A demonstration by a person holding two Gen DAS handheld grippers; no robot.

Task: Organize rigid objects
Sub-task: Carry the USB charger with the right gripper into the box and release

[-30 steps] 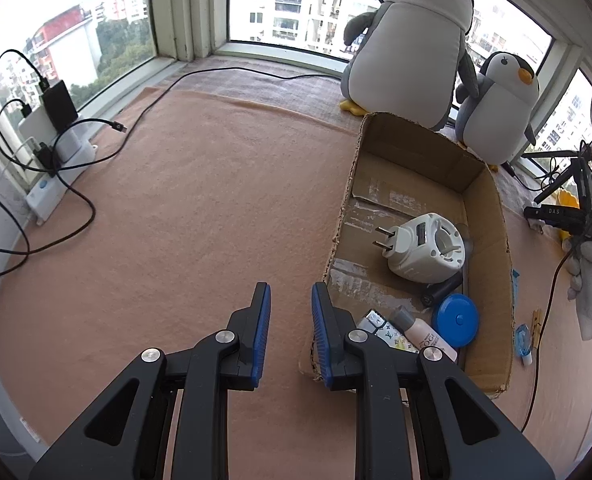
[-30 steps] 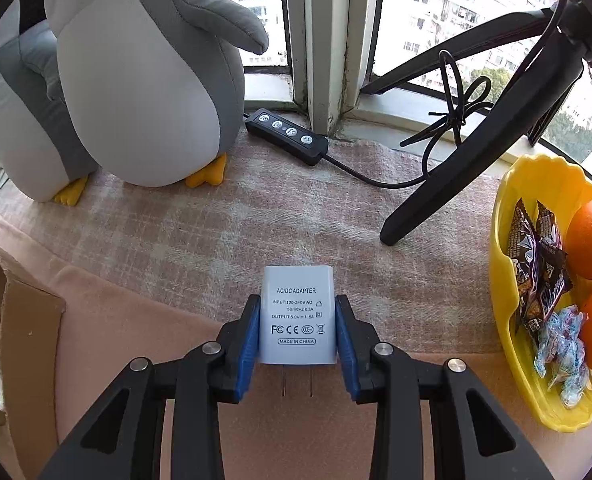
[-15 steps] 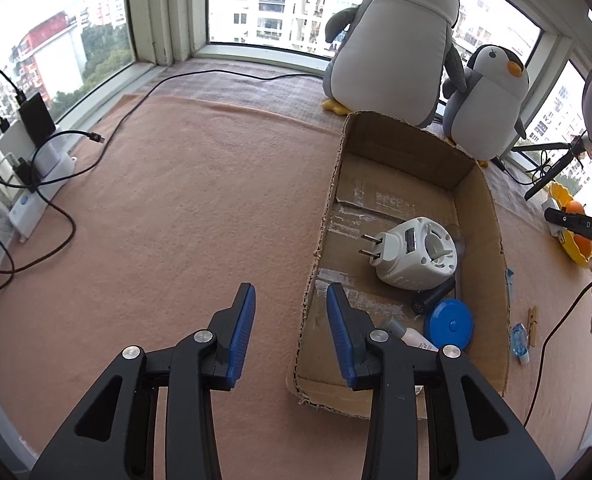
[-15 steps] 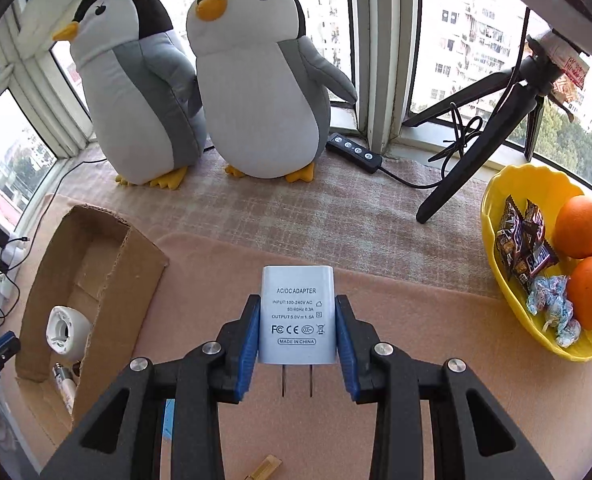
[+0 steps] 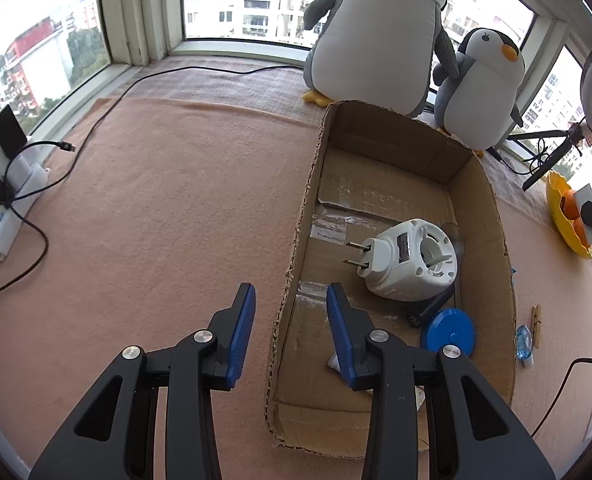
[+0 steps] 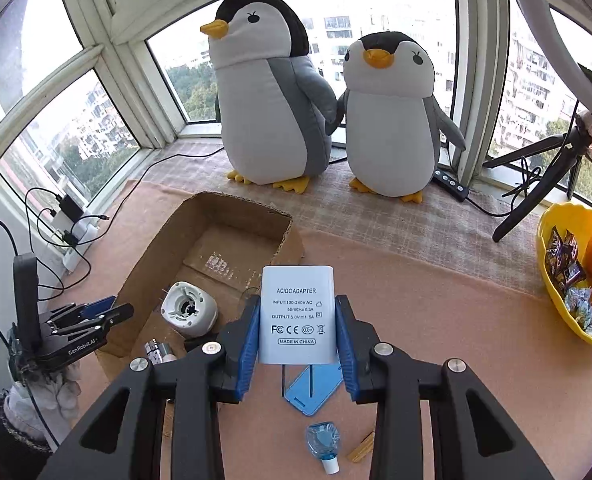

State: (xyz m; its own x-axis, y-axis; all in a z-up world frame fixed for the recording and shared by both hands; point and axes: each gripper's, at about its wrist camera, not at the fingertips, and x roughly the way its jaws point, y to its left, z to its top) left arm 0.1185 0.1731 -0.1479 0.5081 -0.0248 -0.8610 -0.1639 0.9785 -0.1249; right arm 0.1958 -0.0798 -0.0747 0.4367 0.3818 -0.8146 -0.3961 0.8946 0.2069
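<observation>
My right gripper [image 6: 298, 334] is shut on a white AC/DC adapter [image 6: 297, 312], held in the air just right of the open cardboard box [image 6: 231, 206]. The box [image 5: 484, 184] holds a white round plug device [image 5: 408, 264], a blue disc [image 5: 448, 330] and a black item. My left gripper [image 5: 289, 328] is open and empty, straddling the box's left wall near its front corner. It also shows at the left of the right wrist view [image 6: 95, 312].
Two plush penguins [image 6: 271, 100] stand behind the box. A yellow bowl [image 6: 552, 292] of oranges and sweets sits right, beside a tripod [image 6: 536, 184]. A blue flat piece [image 6: 312, 390], small bottle [image 6: 324, 442] and wooden peg [image 6: 362, 452] lie below my right gripper. Chargers and cables [image 5: 11, 184] lie left.
My right gripper has swung left and back with the adapter, bringing the box into view. My left gripper has opened wider and now straddles the box's left wall.
</observation>
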